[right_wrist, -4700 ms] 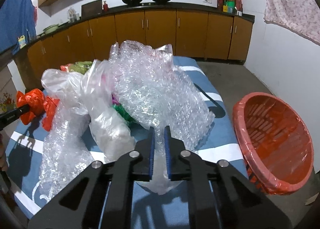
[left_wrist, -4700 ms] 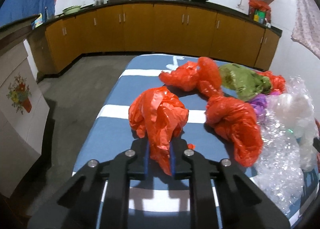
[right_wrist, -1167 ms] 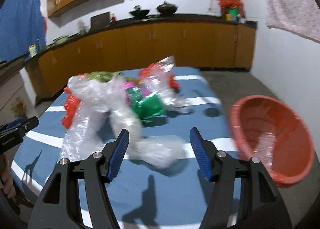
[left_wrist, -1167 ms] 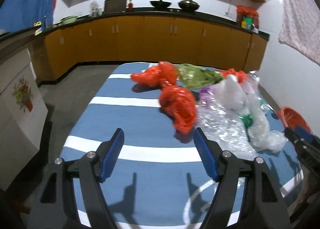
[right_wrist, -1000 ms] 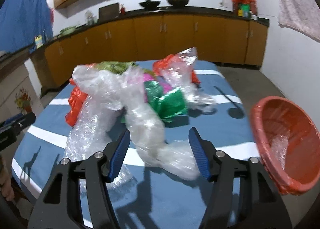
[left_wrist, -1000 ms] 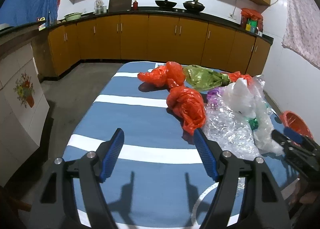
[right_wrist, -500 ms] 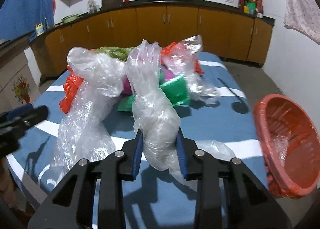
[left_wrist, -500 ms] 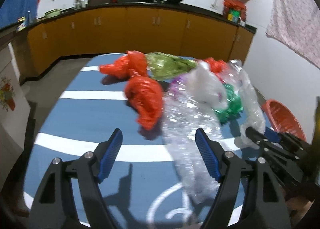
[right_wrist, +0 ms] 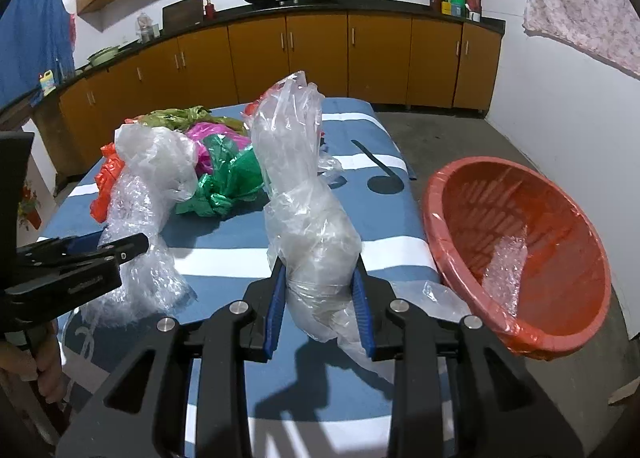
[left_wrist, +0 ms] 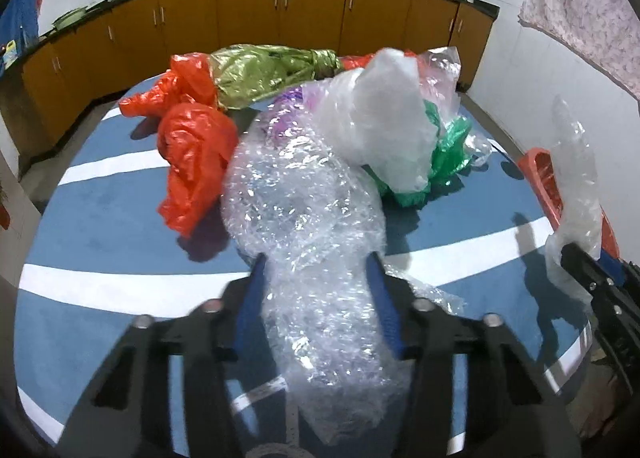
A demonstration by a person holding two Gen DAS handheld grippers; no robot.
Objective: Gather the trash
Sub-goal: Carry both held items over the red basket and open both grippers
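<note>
A pile of plastic trash lies on the blue striped table point(left_wrist: 100, 210). My left gripper point(left_wrist: 316, 290) has its jaws closed around a wad of bubble wrap point(left_wrist: 304, 218), which still rests on the table. Behind it lie red bags point(left_wrist: 192, 162), an olive bag point(left_wrist: 264, 70), a white bag point(left_wrist: 384, 130) and a green bag point(left_wrist: 448, 154). My right gripper point(right_wrist: 320, 290) is shut on a clear plastic bag point(right_wrist: 300, 186) and holds it upright above the table's near edge. The red basket point(right_wrist: 520, 250) stands to its right with a piece of bubble wrap point(right_wrist: 504, 270) inside.
The basket sits off the table's right side over a concrete floor. Orange kitchen cabinets point(right_wrist: 320, 58) line the far wall with pans on the counter. A white wall is at the right. My left gripper shows in the right wrist view point(right_wrist: 120, 246) at the left.
Both grippers went from wide open to closed. The left one moved forward onto the bubble wrap. The right one closed on the clear bag and lifted it upright.
</note>
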